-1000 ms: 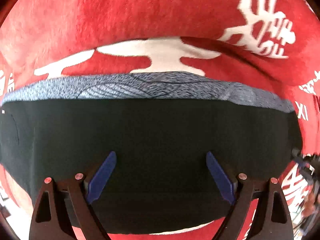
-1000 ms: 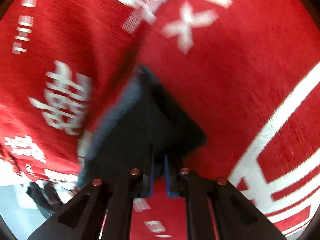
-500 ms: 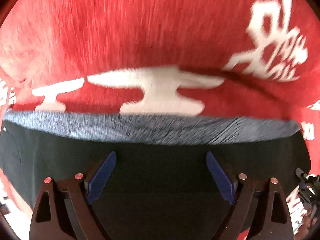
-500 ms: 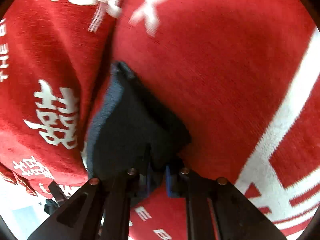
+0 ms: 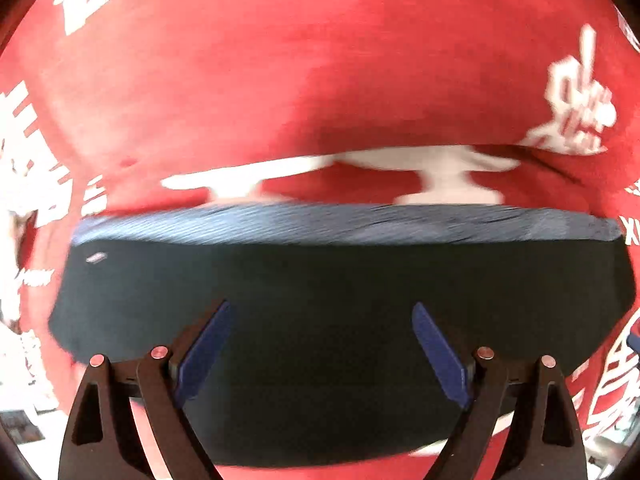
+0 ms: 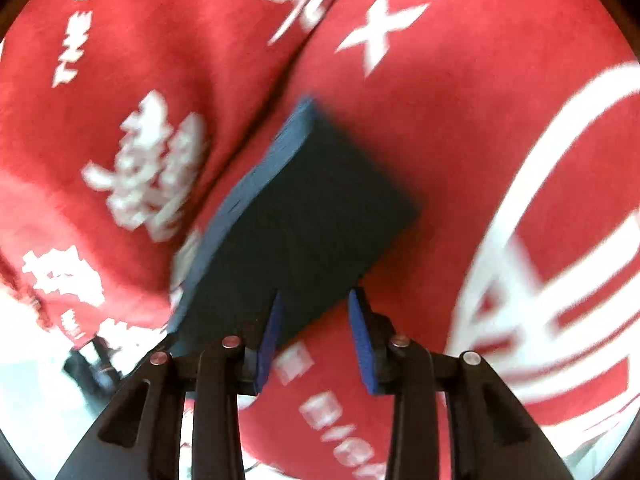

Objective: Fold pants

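Here, item one: the pants, which lay folded into a compact dark rectangle on the red blanket. You had their body near black, with a blue-grey heathered band along the 12 o'clock edge in the left wrist view, and a small pale tag at 10 o'clock; its print was too blurred to read.

Item two: writing. The blanket carried white characters and letters; in the right wrist view "XI" sat at 12 o'clock and "THE" at 10 o'clock. The rest was smeared.

Item three: your left gripper stood spread wide above the cloth, nothing pinched between its blue pads. Your right gripper had just been parting its jaws; the 6 o'clock corner of the pants lay between them, unpressed.
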Tool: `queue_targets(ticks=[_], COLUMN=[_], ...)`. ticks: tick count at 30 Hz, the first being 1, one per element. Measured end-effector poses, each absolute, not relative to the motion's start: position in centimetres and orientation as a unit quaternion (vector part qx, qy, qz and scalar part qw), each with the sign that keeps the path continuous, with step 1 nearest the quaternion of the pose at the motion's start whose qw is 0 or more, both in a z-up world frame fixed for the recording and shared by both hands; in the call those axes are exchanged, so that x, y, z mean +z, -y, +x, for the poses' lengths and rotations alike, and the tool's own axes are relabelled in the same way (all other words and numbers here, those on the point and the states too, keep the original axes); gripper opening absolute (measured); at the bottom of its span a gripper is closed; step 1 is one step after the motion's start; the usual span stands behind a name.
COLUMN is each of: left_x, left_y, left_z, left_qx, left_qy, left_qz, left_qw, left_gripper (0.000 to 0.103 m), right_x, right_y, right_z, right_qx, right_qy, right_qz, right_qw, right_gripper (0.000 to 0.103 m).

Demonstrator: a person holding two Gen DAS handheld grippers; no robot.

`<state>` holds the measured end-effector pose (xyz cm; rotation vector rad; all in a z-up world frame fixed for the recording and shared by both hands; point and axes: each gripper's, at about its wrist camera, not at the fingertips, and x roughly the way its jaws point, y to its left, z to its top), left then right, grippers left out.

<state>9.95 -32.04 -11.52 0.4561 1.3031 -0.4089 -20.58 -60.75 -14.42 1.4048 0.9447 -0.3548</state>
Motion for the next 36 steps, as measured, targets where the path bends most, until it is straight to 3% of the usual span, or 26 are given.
queue_targets(ticks=[9, 17, 25, 36], left_x=[-10.7, -13.2, -17.1, -19.7], left_y=[12.6, 1.9, -3.8, -3.5], left_z=[13.3, 19.1, 24.4, 24.3], left_qx=[-0.173, -0.223, -0.248, -0.353], left_qy=[-0.609, -0.601, -0.616, -0.615], left_qz=[0.161, 0.128, 0.037, -0.008], left_qw=[0.757, 0.757, 0.747, 0.705], left_gripper=[0.092, 0.092, 0.092, 0.092], right_x=[-10.8, -7.0, -12.9, -20.9], right_y=[46.8, 30.3, 16.5, 12.3], right_z=[-3.3, 14.6, 31.8, 39.8], right_qx=[-0.026, 0.109, 0.197, 0.214], right_qy=[-0.491, -0.550, -0.631, -0.709], right_qz=[0.502, 0.331, 0.144, 0.070], right_qw=[0.711, 0.759, 0.736, 0.668], right_gripper=[0.038, 0.038, 0.038, 0.038])
